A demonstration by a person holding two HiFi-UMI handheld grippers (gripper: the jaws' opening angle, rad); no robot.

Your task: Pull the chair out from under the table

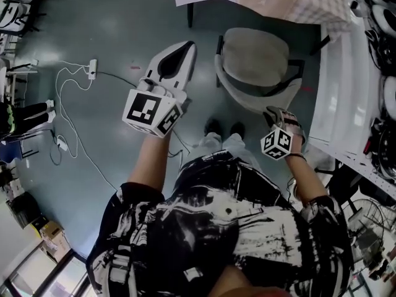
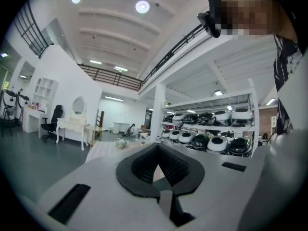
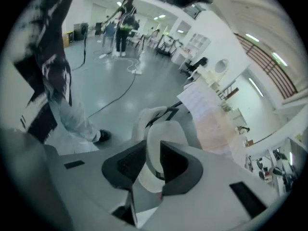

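No legible words, brands or numbers, only square black-and-white coded markers on left gripper (image 1: 184, 47) and right gripper (image 1: 279, 111)

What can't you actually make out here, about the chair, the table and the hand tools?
- Right gripper: in the head view its jaws are hidden behind its marker cube.
- Chair: its legs are hidden beneath it in the head view, and behind that gripper's body in the right gripper view.
- Table: cut off by the head view's top edge, so its far side is unseen.
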